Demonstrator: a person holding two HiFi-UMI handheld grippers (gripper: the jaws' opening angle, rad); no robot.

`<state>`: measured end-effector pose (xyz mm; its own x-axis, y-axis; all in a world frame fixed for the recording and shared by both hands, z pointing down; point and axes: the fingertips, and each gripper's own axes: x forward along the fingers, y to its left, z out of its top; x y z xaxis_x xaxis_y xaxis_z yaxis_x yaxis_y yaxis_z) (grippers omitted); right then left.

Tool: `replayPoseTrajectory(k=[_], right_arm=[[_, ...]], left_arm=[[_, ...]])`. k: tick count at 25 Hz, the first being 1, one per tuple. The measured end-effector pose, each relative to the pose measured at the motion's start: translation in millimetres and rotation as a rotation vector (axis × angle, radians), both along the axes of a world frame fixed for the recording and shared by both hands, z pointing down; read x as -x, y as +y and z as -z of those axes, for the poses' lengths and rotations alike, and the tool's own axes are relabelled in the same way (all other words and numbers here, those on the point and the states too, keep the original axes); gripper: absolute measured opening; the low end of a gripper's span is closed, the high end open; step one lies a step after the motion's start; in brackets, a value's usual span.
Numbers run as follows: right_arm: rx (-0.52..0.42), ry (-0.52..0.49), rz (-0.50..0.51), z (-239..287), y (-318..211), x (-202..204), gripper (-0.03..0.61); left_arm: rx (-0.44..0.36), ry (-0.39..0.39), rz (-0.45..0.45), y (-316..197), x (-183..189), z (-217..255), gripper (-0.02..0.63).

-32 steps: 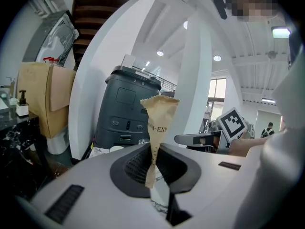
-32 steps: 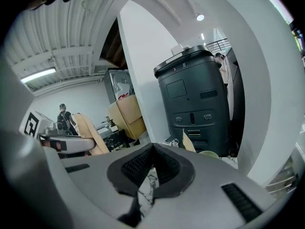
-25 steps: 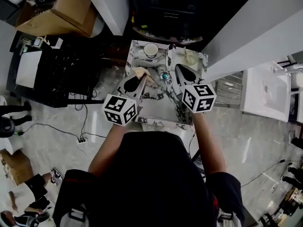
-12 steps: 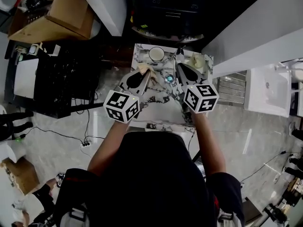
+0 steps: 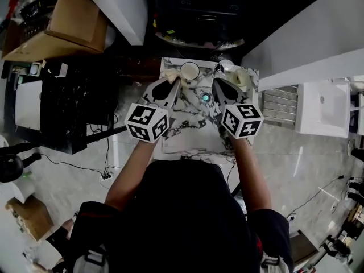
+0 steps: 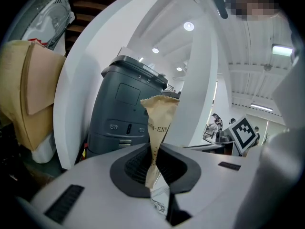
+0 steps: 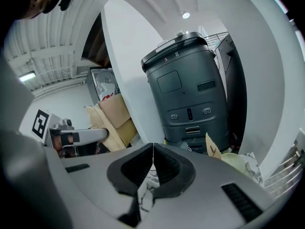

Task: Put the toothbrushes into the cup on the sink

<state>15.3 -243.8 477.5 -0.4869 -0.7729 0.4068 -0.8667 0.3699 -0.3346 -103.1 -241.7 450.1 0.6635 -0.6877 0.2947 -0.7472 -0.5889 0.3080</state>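
Wrapped toothbrush (image 6: 159, 123) clamped in left gripper (image 6: 153, 163), long axis along the jaws, pointing far towards cup (image 5: 189, 71); right gripper (image 7: 152, 162) closed, empty.

Dark grey cabinet (image 6: 126, 113): directly ahead of the left gripper (image 6: 153, 149), flanked by white panels (image 6: 81, 94). Cardboard box (image 6: 28, 94): far left of that gripper. Power strip (image 5: 106, 176): on the floor, behind it and to its left. White basin unit (image 5: 323, 108): well to the right of the right gripper (image 5: 216, 83).

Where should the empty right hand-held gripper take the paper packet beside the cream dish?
The packet: probably by its serrated top end, which sticks up free beside the cream dish. Come from above, jaws across its flat faces; its lower part is hidden.
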Motion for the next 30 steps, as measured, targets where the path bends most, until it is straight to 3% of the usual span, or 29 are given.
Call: replayPoseTrajectory(k=[15, 30], right_arm=[[0.046, -0.018, -0.055, -13, -16, -8, 0.035], [0.059, -0.023, -0.066, -17, -13, -14, 0.035]], left_arm=[[0.014, -0.015, -0.029, -50, -11, -24, 0.034], [0.059, -0.031, -0.039, -43, -16, -59, 0.034]])
